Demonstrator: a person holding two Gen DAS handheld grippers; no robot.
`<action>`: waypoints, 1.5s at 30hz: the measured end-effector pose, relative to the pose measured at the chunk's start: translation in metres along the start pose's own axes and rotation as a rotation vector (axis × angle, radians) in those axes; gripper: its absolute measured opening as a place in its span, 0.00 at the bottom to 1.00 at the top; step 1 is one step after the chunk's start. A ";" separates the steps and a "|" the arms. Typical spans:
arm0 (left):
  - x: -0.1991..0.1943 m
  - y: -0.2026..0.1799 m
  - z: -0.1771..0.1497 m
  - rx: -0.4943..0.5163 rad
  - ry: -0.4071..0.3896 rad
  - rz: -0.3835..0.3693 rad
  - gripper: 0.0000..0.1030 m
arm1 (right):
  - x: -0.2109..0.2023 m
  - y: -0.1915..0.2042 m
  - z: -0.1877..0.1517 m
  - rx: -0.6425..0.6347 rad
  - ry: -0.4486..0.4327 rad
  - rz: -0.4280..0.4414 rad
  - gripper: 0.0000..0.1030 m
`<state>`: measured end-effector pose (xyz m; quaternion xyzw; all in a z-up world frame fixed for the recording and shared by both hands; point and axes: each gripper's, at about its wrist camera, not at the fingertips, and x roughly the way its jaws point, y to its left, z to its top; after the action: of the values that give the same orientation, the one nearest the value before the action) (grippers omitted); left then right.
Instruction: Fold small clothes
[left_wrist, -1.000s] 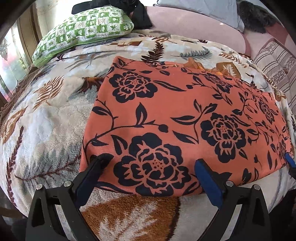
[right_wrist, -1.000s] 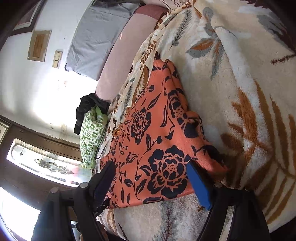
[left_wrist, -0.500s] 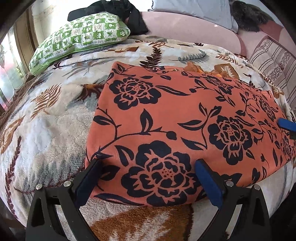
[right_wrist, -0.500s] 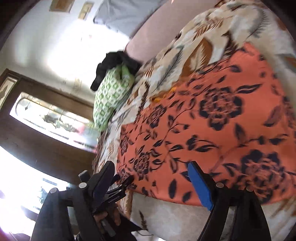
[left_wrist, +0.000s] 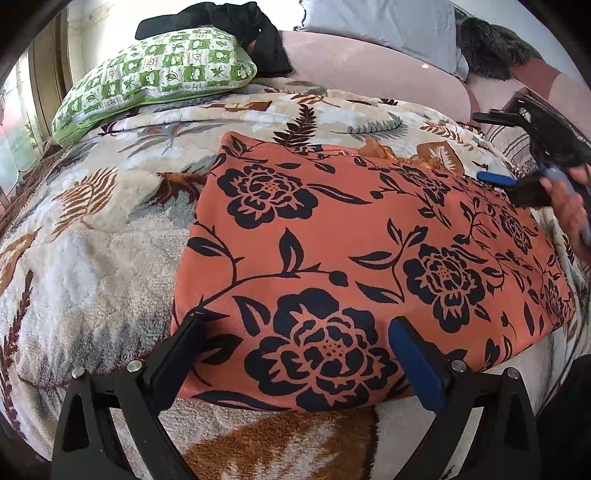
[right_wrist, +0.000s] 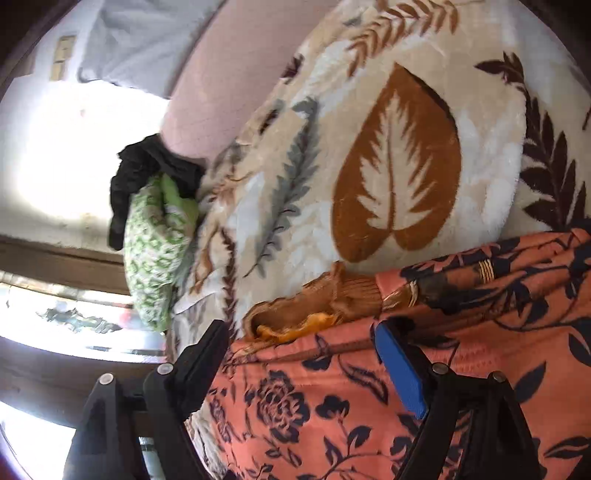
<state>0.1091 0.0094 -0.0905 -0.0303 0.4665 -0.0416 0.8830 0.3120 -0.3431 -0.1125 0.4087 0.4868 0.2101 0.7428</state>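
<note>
An orange garment with black flowers (left_wrist: 369, 254) lies flat and folded on a leaf-patterned blanket (left_wrist: 96, 251). My left gripper (left_wrist: 295, 332) is open, its fingers spread over the garment's near edge. My right gripper (right_wrist: 303, 339) is open over the garment's far edge (right_wrist: 332, 398), beside a brown and yellow trim (right_wrist: 317, 310). In the left wrist view the right gripper (left_wrist: 517, 173) is at the garment's far right, held by a hand.
A green-and-white pillow (left_wrist: 155, 85) with black cloth (left_wrist: 236, 22) on it lies at the bed's far left. A pink headboard (left_wrist: 369, 66) and grey pillow (left_wrist: 384, 26) stand behind. A striped cushion (left_wrist: 509, 144) is at the right.
My right gripper has swung from the garment's near right corner to its far edge. The left gripper has moved slightly forward over the near edge. The garment has not moved.
</note>
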 end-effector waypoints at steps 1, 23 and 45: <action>-0.002 0.001 0.001 -0.012 -0.006 -0.002 0.97 | -0.009 0.005 -0.018 -0.015 0.032 0.066 0.82; -0.069 -0.069 0.000 0.071 -0.044 -0.067 0.97 | -0.172 -0.108 -0.258 0.304 -0.282 0.100 0.84; -0.023 -0.095 0.032 0.113 -0.041 0.015 0.97 | -0.169 -0.134 -0.187 0.409 -0.417 0.054 0.84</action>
<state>0.1187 -0.0828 -0.0451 0.0222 0.4453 -0.0603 0.8931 0.0589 -0.4655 -0.1641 0.5971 0.3450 0.0386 0.7231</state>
